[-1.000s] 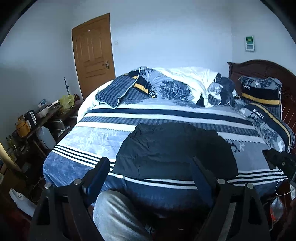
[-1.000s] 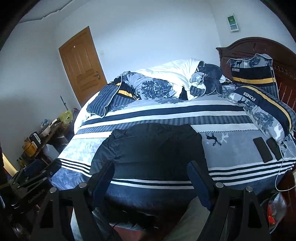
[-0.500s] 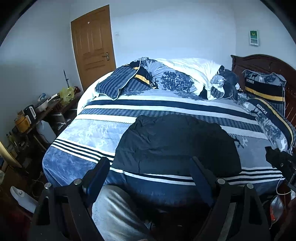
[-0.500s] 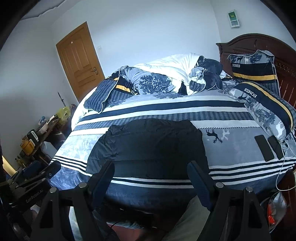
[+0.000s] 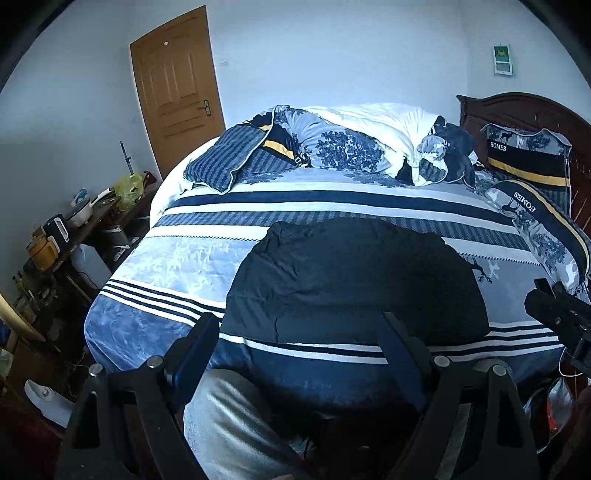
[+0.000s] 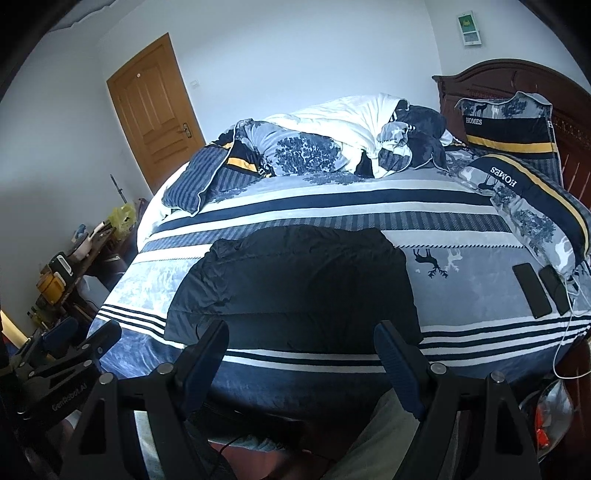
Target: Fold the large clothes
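lying flat on bed [image 6: 369, 206]: one dark jacket [image 6: 295, 280], two phones [image 6: 532, 290].

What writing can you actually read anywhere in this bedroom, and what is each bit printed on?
"HOMES": on the upright pillow leaning against the headboard.
"HOMES", seen upside down: on the flat pillow lying on the bed.
Pale lettering on the body of the left gripper, seen from the right wrist camera: too blurred to read with confidence.
Green and white wall card: print too small to read.

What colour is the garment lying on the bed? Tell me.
Black, plain, no visible pattern: the garment shows best in the right wrist view.
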Demonstrator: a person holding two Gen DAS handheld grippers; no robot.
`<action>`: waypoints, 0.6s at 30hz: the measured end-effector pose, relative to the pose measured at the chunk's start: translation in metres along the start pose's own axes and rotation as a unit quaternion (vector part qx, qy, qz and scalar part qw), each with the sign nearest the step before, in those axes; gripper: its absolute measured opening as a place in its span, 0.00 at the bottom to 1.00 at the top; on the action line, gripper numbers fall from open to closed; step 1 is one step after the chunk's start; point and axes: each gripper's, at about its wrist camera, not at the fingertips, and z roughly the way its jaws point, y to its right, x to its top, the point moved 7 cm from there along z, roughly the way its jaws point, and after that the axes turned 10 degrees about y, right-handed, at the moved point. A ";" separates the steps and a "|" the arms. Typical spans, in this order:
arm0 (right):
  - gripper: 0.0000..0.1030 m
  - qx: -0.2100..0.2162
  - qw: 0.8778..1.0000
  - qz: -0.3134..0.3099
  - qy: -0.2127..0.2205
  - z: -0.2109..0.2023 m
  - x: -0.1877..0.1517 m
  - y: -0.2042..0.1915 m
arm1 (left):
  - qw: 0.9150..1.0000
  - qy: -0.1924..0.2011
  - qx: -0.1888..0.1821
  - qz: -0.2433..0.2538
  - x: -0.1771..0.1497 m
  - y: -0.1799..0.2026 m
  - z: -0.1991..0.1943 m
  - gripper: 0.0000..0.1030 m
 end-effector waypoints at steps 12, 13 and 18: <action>0.81 -0.002 1.000 0.001 -0.007 0.006 -0.003 -0.002 | 1.000 -0.004 0.002 -0.002 0.000 -0.002 0.004 0.85; 0.81 -0.002 1.000 0.001 -0.007 0.006 -0.003 -0.001 | 1.000 -0.004 0.002 -0.002 0.000 -0.002 0.004 0.85; 0.81 -0.002 1.000 0.000 -0.006 0.006 -0.003 -0.001 | 1.000 -0.001 0.003 0.000 0.000 -0.002 0.003 0.85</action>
